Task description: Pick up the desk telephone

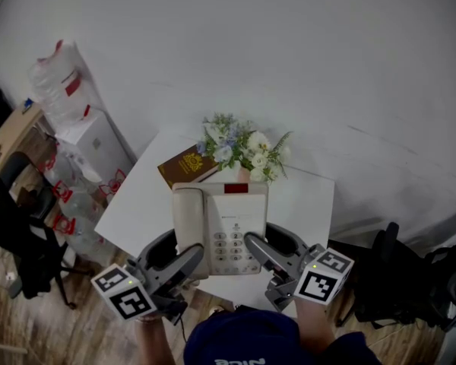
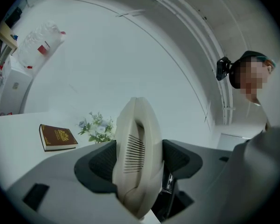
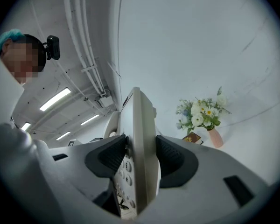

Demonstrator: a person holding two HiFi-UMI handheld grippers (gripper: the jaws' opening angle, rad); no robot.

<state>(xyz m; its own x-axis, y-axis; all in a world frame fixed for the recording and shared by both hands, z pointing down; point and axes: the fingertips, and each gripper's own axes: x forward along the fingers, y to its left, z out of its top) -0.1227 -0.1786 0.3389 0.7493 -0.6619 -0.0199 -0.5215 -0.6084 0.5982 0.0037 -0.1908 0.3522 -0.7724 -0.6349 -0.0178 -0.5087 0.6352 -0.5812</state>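
The white table (image 1: 304, 204) is the largest thing here. Above its near edge hangs the cream desk telephone (image 1: 232, 226), handset seated in its cradle and keypad facing up. It appears to be clear of the tabletop already. The left gripper (image 1: 184, 251), above the table's near edge, has its jaws spread wide and pressed on the handset side of the telephone. The right gripper (image 1: 266, 238), beside it, clamps the keypad side just as firmly. At the table's far edge stands a bouquet (image 1: 239, 144) in a pink vase. A brown book (image 1: 188, 164) lies flat next to it. The pick-up looks essentially done, and only holding the telephone steady remains.
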